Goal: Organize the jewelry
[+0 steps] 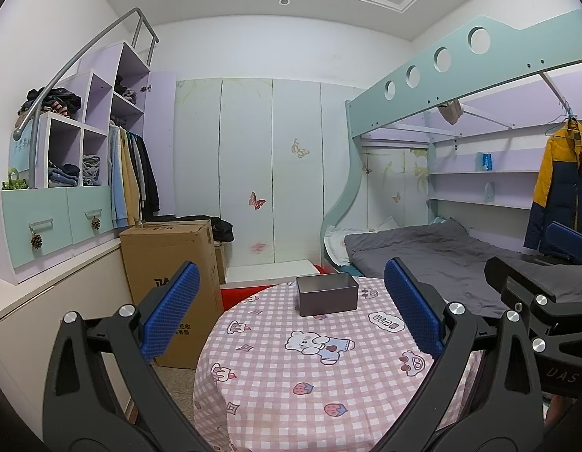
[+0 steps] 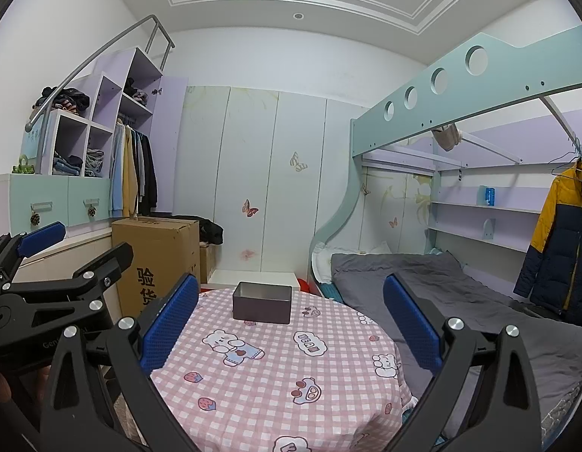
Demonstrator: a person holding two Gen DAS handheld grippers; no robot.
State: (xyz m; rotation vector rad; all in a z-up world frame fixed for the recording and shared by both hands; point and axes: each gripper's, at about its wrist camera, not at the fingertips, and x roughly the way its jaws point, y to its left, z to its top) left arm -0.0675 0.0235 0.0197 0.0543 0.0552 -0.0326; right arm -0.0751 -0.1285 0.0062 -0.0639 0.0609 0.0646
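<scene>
Both tools are spread wide and hold nothing: the left tool [image 1: 291, 309] and right tool [image 2: 291, 320] hover side by side, level, above the near edge of a round counter [image 1: 275, 395] in pink checked cloth. An open grey metal box [image 1: 327, 293] sits at twelve o'clock near the far edge; no jewelry shows. A clumsy reach might shove the light box off the back, or snag the cloth.

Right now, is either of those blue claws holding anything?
No: the left gripper and right gripper are both wide open above the table, with nothing between them.
</scene>
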